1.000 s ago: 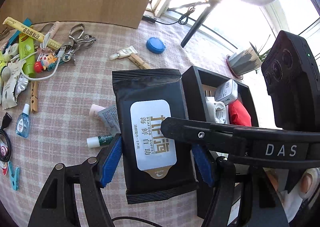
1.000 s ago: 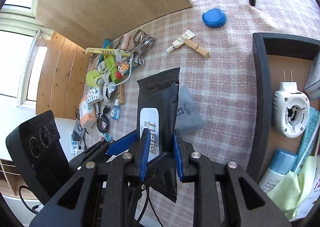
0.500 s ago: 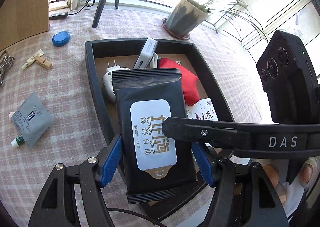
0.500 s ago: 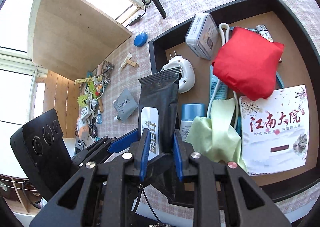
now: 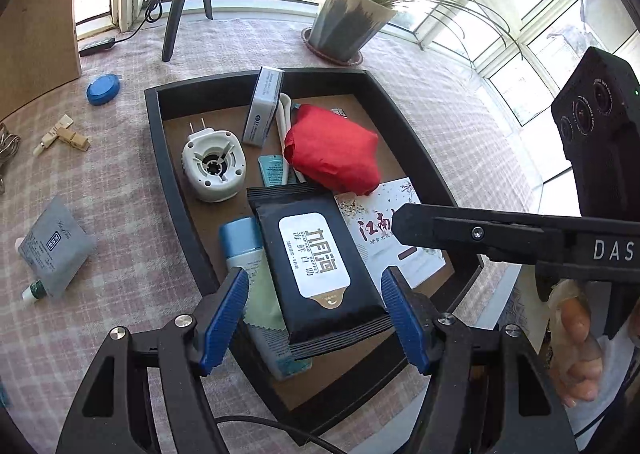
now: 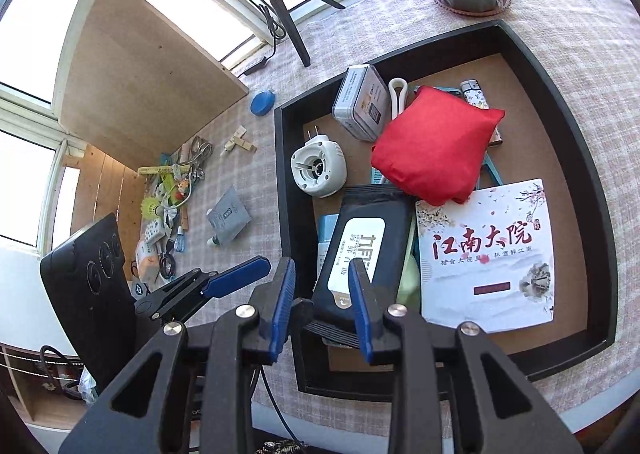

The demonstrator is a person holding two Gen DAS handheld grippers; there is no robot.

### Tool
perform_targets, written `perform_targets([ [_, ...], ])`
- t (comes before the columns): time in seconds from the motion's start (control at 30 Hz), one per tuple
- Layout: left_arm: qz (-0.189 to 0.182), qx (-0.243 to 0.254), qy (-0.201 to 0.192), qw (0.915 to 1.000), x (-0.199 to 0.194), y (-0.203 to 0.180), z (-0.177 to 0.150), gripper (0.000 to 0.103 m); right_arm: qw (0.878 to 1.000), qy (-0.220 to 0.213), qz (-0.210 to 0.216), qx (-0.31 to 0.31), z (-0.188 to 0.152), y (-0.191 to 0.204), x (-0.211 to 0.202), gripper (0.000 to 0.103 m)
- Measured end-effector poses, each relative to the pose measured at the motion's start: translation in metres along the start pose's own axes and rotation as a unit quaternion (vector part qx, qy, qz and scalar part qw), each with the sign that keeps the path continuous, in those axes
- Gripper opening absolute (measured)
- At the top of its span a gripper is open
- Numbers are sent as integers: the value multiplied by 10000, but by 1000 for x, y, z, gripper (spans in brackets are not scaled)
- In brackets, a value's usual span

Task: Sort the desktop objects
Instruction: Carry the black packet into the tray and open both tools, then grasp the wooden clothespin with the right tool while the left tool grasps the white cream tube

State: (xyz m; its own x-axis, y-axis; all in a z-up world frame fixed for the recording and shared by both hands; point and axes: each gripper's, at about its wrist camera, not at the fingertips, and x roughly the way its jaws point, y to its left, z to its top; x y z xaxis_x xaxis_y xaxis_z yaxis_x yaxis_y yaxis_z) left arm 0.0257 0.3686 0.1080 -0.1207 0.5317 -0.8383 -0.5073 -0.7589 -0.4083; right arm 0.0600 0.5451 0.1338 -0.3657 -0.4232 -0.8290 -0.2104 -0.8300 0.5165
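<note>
Tray (image 5: 168, 157) under loose wipes pack (image 5: 316, 258)

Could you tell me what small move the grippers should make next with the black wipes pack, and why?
Probably lift both grippers straight up and away. The wipes pack lies in the tray on the other items, and the left gripper and right gripper stand open with gaps beside it, so it looks released.
</note>
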Motion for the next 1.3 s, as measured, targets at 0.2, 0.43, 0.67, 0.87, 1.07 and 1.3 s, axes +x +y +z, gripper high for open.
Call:
perform_targets([
  [0.2,142,-353,-87,9992,-10,36,-3,66,9993,173,-6,-335,2,27,22,35],
  [0.43,475,-1022,-262,9933,-28,104,-13,66,9961,340,-41,-811,12,63,51,39],
  [0.67,1119,-1373,-282,9838,-50,182,-30,66,9903,468,-233,-1291,35,94,80,39],
  [0.87,1477,-1416,-314,9783,-68,229,-14,65,9821,565,-535,-1714,64,120,113,39],
  [1.07,1798,-995,24,9787,-61,246,9,64,9732,720,-757,-2046,89,142,151,39],
  [1.3,1702,-963,79,9807,-44,263,55,60,9671,817,-827,-2261,116,164,207,39],
])
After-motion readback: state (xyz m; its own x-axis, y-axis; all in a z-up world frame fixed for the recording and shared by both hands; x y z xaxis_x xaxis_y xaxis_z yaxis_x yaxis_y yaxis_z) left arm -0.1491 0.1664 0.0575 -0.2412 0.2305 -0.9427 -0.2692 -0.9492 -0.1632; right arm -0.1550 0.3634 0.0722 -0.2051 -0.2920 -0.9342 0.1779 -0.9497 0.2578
